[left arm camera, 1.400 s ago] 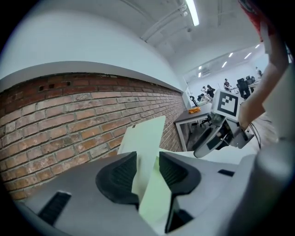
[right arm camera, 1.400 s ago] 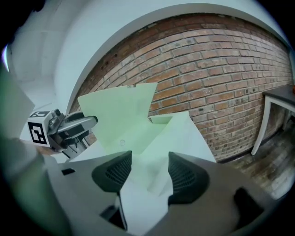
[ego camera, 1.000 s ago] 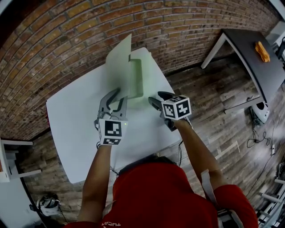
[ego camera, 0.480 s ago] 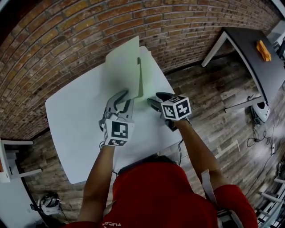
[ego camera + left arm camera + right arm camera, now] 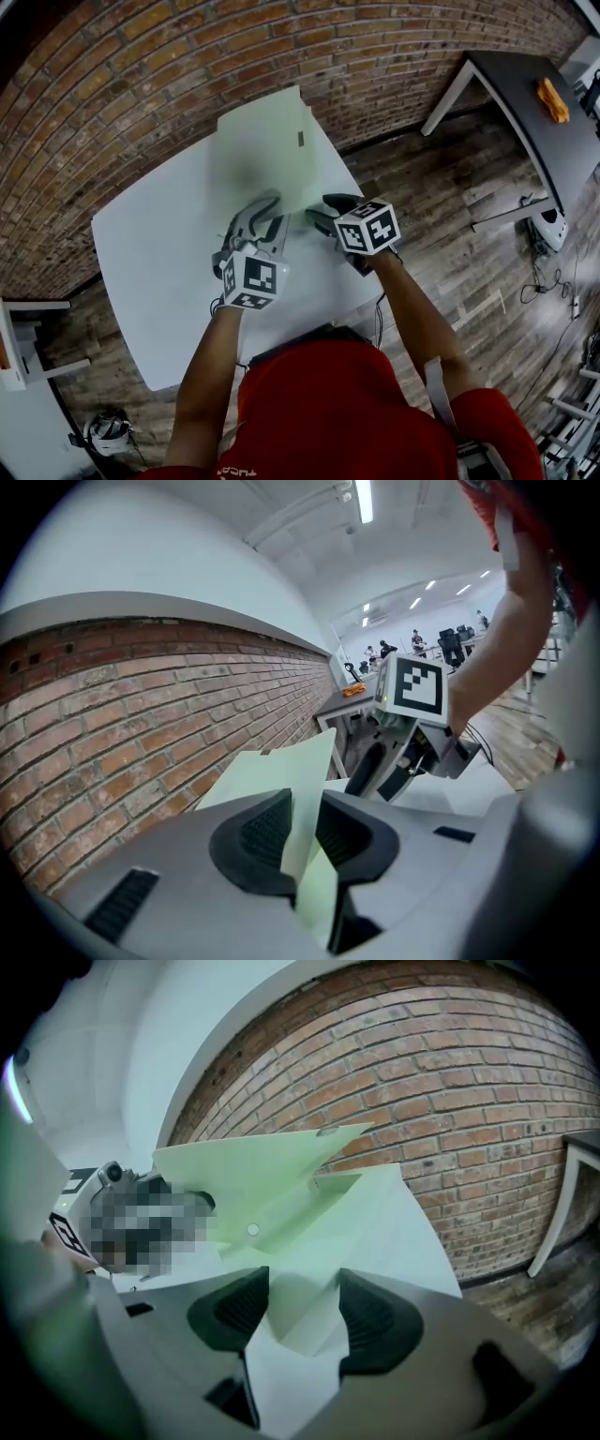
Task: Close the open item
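The left tool, jaws just closed on the raised cover of the pale green plastic folder at the white worktop's one o'clock, may let the slick sheet slip; the right tool gapes around its corner.

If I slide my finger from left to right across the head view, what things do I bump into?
white stand → left claw → right claw → orange thing
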Demonstrator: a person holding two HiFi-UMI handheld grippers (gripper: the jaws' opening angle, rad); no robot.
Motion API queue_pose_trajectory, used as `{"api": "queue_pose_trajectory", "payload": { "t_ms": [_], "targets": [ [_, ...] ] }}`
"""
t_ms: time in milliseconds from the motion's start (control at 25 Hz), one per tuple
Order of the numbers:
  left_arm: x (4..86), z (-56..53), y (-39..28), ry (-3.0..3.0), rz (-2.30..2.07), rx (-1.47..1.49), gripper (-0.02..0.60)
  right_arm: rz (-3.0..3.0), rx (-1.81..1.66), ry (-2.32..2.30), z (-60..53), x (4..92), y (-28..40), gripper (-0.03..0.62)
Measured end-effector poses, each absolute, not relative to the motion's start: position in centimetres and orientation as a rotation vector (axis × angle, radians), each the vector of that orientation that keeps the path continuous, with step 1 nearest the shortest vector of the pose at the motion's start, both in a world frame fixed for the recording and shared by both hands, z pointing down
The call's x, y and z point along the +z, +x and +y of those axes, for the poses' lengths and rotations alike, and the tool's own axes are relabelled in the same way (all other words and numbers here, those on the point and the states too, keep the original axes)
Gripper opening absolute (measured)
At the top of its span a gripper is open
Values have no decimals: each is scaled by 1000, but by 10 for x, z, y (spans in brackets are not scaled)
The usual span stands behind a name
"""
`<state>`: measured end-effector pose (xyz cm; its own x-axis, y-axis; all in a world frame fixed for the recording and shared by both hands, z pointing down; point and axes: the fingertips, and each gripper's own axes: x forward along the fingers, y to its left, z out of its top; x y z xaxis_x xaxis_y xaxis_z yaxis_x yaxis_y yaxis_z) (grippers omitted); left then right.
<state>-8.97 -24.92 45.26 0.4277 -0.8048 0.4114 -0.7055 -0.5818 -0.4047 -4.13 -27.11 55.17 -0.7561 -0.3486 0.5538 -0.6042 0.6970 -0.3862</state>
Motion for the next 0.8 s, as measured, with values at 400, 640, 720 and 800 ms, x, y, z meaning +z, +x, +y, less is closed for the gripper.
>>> {"api": "queue_pose_trajectory", "payload": {
  "t_ms": [400, 640, 720, 800],
  "targets": [
    [472, -251, -76, -2575, 1217, -943, 72, -2474, 761, 704, -270, 552, -41, 225],
    [486, -252, -67, -2609, 1133, -1016, 74, -2481, 743, 679, -270, 552, -41, 225],
    [489, -252, -65, -2617, 1110, -1039, 75, -2483, 736, 672, -270, 552, -41, 225],
    [493, -252, -64, -2625, 1086, -1060, 77, -2489, 731, 664, -269, 551, -41, 225]
  ]
}}
